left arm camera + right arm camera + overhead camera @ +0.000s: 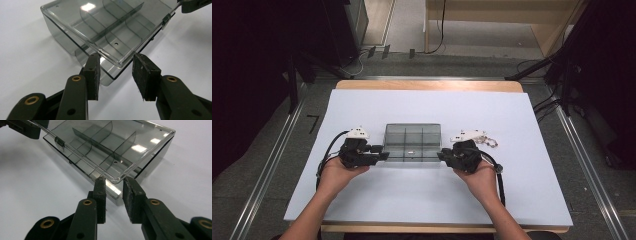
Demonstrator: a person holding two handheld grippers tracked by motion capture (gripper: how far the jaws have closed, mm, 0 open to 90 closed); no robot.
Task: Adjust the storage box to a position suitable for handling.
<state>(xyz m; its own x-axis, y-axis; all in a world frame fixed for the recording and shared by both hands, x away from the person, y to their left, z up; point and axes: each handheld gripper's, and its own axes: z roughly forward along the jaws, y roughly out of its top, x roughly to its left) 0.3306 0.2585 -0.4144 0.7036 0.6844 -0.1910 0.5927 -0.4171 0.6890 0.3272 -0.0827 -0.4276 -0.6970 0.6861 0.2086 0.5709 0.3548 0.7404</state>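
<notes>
**The lid could snap down**

Both claws stand apart, gripping nothing: the left gripper (pixel 116 75) and right gripper (pixel 114 198) each sit at a near corner of the clear box (pixel 412 142) mid-table. Its lid (pixel 110 147) looks raised, maybe unheld. A bump could drop it.

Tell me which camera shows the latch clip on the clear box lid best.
The right gripper view: the latch clip sits sharp on the lid's front edge of the clear box. The left gripper view shows it smaller, near the edge. From the high view it's too small to make out.
</notes>
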